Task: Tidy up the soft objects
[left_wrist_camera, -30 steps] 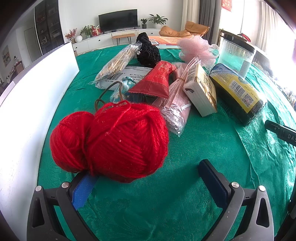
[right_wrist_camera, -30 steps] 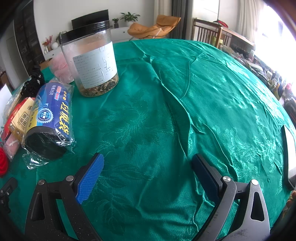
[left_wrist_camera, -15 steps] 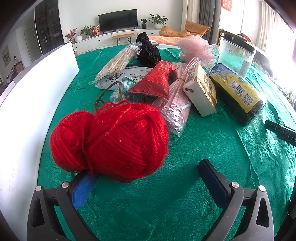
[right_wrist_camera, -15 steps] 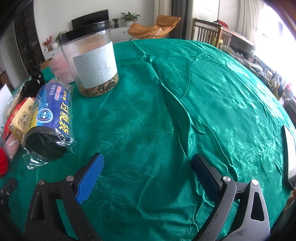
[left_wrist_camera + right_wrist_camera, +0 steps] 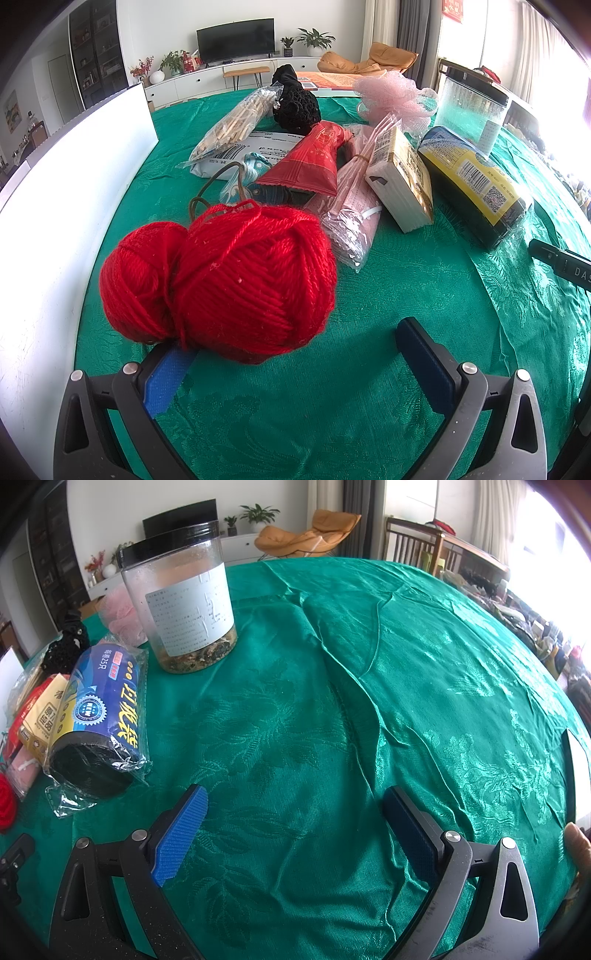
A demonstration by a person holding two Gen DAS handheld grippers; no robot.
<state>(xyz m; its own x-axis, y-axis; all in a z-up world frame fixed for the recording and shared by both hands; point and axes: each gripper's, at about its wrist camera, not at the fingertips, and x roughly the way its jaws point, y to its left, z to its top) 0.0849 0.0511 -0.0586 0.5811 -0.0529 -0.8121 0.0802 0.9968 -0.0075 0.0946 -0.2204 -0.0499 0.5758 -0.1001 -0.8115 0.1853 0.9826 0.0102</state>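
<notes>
A big red yarn ball (image 5: 221,277) lies on the green tablecloth (image 5: 369,406) just ahead of my left gripper (image 5: 295,365), which is open; the yarn overlaps its left finger (image 5: 166,380). Behind it lie a pink mesh puff (image 5: 391,96), a black knitted item (image 5: 295,107), a red packet (image 5: 314,158) and a pink soft pack (image 5: 354,206). My right gripper (image 5: 295,834) is open and empty over bare cloth. A sliver of the yarn (image 5: 7,805) shows at its far left.
A white board (image 5: 55,206) stands along the left. A tissue box (image 5: 402,177), a bag roll (image 5: 476,184) (image 5: 99,716) and a clear jar with a black lid (image 5: 181,605) stand on the right of the pile. A phone (image 5: 578,771) lies at the table's right edge.
</notes>
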